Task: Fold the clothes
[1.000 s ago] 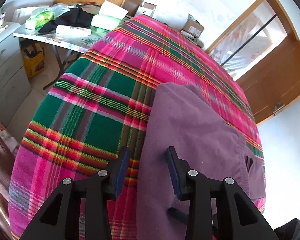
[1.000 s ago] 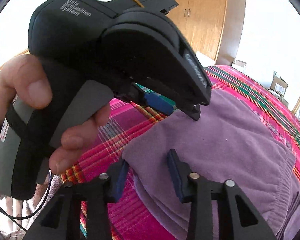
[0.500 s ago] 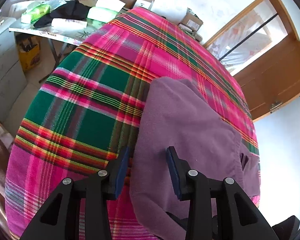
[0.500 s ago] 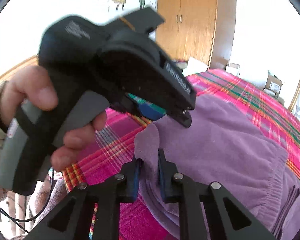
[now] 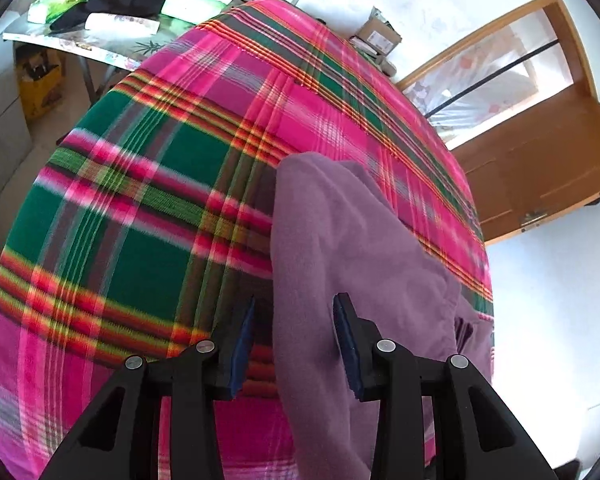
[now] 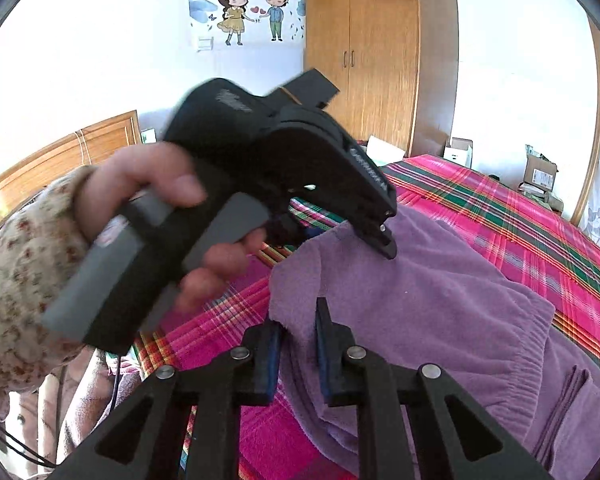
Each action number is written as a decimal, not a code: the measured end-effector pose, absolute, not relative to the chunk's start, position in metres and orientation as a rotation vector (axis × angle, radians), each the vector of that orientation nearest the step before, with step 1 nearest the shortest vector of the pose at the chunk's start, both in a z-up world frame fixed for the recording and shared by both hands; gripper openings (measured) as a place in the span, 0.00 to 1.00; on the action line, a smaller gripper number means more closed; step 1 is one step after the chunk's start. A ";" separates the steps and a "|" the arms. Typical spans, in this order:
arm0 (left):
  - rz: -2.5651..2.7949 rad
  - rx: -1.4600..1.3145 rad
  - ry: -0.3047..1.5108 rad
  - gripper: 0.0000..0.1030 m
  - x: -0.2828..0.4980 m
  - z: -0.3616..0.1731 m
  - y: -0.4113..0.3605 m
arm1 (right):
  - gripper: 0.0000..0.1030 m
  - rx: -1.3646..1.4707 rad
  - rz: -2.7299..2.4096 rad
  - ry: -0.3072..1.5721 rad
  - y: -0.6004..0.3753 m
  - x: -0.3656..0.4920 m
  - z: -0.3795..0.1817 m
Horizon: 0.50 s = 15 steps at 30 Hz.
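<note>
Purple fleece trousers [image 5: 364,264] lie folded on a pink and green plaid bedspread [image 5: 148,208]. My left gripper [image 5: 294,344] is open, with the trousers' left edge between its fingers. In the right wrist view my right gripper [image 6: 298,344] is shut on a lifted corner of the trousers [image 6: 440,300], with the elastic waistband to the right. The left gripper's body and the hand that holds it fill the left of that view, with its tip [image 6: 382,236] on the cloth.
A cluttered side table [image 5: 100,20] with green packets and a black cloth stands beyond the bed's far left corner. A wooden door [image 5: 540,160] is at the right. A wooden wardrobe [image 6: 380,60] and cardboard boxes [image 6: 540,172] stand by the far wall.
My right gripper closed on the trousers' corner and lifted it. My left gripper stayed open and moved lower and closer to the cloth's edge.
</note>
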<state>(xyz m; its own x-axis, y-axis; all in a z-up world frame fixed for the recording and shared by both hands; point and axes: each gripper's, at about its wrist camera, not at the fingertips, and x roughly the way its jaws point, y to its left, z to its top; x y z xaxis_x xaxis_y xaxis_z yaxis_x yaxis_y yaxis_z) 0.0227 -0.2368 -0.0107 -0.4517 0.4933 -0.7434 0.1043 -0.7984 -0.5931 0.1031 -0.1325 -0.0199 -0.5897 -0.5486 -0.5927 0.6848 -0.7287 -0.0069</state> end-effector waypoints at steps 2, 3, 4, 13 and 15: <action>2.314 -1.501 -0.896 0.39 0.012 -0.012 -0.238 | 0.15 0.744 -2.292 0.295 -0.142 0.105 -0.020; 2.306 -1.497 -0.913 0.39 0.007 -0.012 -0.238 | 0.15 0.741 -2.293 0.291 -0.140 0.107 -0.020; 2.300 -1.492 -0.922 0.39 0.004 -0.012 -0.238 | 0.15 0.738 -2.294 0.288 -0.138 0.108 -0.020; 2.309 -1.438 -0.900 0.21 -0.006 0.003 -0.229 | 0.15 0.717 -2.292 0.278 -0.133 0.101 -0.015; 2.324 -1.427 -0.885 0.15 -0.006 0.006 -0.228 | 0.15 0.716 -2.292 0.277 -0.134 0.108 -0.013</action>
<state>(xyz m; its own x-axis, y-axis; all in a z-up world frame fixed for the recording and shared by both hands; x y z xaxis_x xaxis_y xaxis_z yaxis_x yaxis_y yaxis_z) -0.0058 -0.2277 0.0063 -0.4766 0.5209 -0.7082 0.0817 -0.7758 -0.6256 0.1080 -0.1336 -0.0125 -0.5955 -0.5691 -0.5670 0.6879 -0.7258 0.0059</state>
